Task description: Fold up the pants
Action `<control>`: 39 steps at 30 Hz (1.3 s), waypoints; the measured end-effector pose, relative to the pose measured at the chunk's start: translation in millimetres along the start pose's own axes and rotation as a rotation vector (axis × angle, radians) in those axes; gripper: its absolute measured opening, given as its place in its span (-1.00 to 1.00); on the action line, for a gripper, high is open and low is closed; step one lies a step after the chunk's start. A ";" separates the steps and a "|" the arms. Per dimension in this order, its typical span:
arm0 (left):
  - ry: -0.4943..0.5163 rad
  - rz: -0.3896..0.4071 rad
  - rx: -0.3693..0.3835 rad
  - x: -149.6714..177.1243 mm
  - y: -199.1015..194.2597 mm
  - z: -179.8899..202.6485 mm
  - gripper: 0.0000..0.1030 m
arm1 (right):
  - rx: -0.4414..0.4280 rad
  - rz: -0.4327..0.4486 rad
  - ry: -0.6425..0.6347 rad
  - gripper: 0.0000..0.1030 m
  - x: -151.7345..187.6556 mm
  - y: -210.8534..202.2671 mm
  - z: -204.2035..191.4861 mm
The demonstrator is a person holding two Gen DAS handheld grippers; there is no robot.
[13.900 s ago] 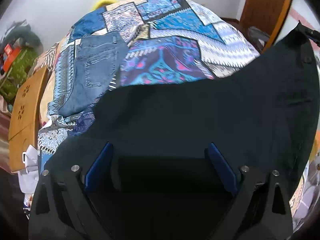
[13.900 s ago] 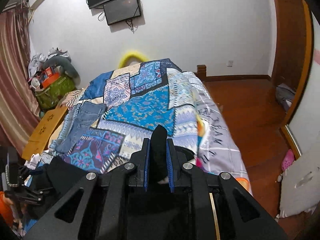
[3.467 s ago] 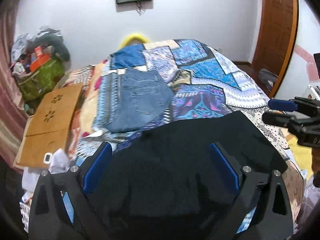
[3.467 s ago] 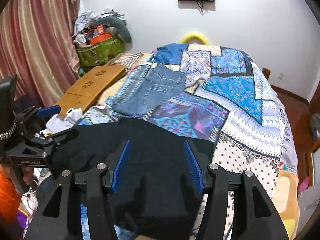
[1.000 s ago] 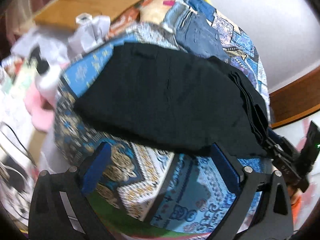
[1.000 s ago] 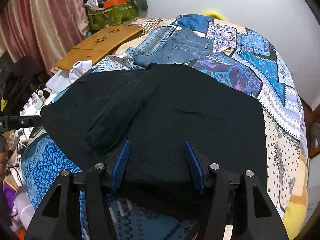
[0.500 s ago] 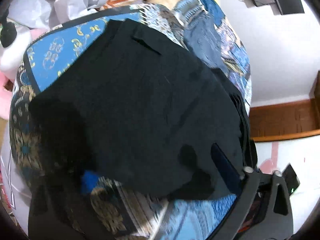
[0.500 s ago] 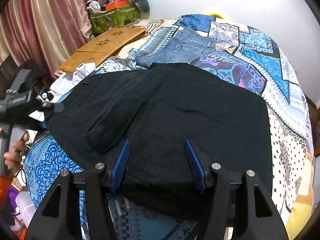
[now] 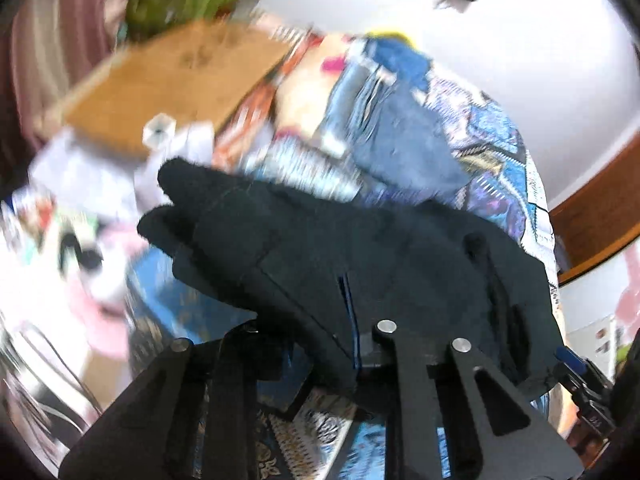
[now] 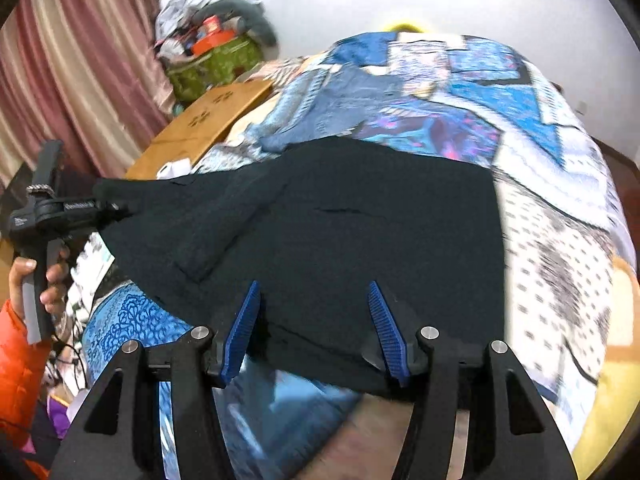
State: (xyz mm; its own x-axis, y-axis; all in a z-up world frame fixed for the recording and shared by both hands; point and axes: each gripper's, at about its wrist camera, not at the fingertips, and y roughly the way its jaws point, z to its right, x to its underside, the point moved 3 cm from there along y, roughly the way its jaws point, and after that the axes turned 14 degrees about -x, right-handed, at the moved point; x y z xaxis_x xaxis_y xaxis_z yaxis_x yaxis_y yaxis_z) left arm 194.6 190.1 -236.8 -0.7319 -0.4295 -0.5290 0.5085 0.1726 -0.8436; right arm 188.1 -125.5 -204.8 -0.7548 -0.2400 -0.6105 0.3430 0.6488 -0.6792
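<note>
My left gripper [image 9: 348,320] has pinched the black pants [image 10: 360,232] at their left end, where they hang past the left edge of the bed [image 10: 560,208]. In the left wrist view the fabric is bunched over the fingers, with only a thin blue line of pad showing, so I judge the jaws closed on cloth; that picture is smeared, and I could not say how many layers are caught. From the right wrist view I see the same tool [image 10: 80,208] in the person's left hand [image 10: 44,276] with the cloth raised off the quilt at that end. I read this as the start of a fold: lift the outer end so it can be carried over the middle.

My right gripper [image 10: 316,320] is spread wide, blue pads apart, holding nothing. It hovers over the pants' near hem by the foot edge of the bed, I think to pin or catch that edge while the other end travels.

Most of the pants lie flat across the near part of the quilt. The folded jeans [image 10: 320,120] sit well behind, toward the left side.
</note>
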 end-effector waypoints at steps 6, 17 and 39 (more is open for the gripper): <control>0.179 0.247 -0.055 -32.9 -62.3 64.0 -0.64 | 0.051 0.022 0.056 0.02 19.0 -37.8 26.5; 0.395 0.413 0.128 -35.2 -119.4 209.3 -0.70 | 0.039 0.015 0.097 0.02 42.7 -44.8 44.2; 0.705 0.151 0.257 75.0 -76.3 294.8 0.75 | 0.023 0.057 0.150 0.03 54.3 -57.2 40.0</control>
State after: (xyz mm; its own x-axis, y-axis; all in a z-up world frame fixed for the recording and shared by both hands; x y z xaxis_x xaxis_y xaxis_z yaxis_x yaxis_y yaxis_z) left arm 234.7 -116.6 -185.0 -0.7183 0.2650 -0.6433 0.6525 -0.0642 -0.7551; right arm 149.9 -204.5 -215.5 -0.8082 -0.0917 -0.5818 0.3992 0.6411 -0.6555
